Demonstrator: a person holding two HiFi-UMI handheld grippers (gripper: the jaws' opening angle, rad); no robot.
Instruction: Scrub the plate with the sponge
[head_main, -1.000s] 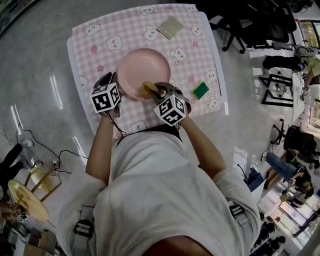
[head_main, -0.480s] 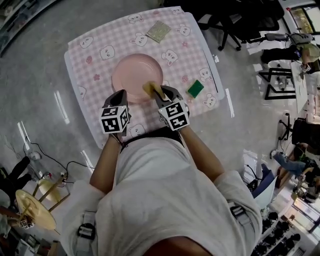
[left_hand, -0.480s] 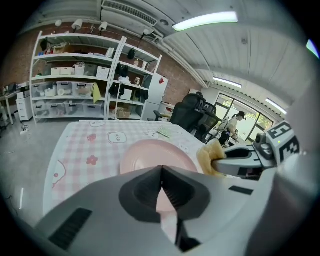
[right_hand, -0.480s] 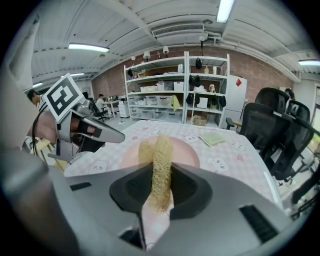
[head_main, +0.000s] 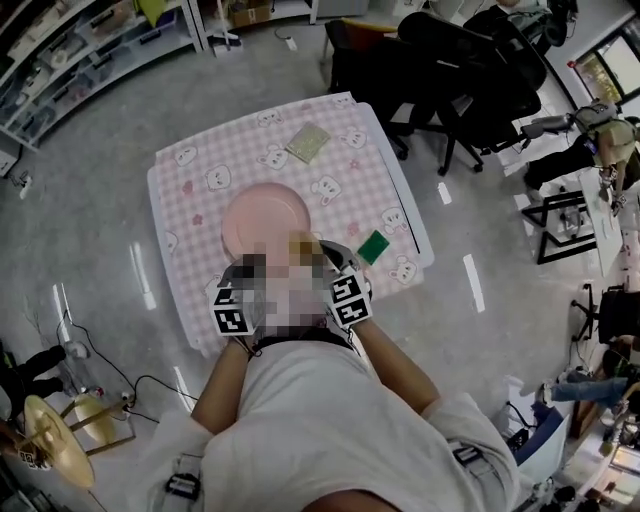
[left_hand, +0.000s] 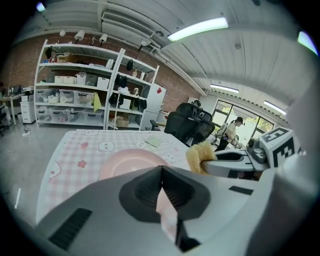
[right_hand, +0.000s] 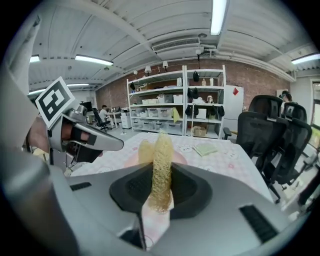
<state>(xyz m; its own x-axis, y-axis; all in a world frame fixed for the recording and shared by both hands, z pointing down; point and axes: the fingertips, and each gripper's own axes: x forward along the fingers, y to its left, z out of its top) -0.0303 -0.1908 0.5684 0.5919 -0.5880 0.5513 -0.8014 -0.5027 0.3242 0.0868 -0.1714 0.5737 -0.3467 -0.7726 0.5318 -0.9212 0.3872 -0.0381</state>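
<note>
Head view: forearms bent forward, left gripper (head_main: 243, 272) and right gripper (head_main: 322, 256) side by side over the near edge of the checked table (head_main: 190, 170). Left gripper view: jaws pressed together, empty, held level, facing the pink plate (left_hand: 127, 162) on the table. Right gripper view: jaws pinching the yellow sponge (right_hand: 161, 160) upright, just beside the plate's near rim.

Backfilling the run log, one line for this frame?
left hand-held gripper: shut, empty | right hand-held gripper: shut on sponge | plate: on table
</note>
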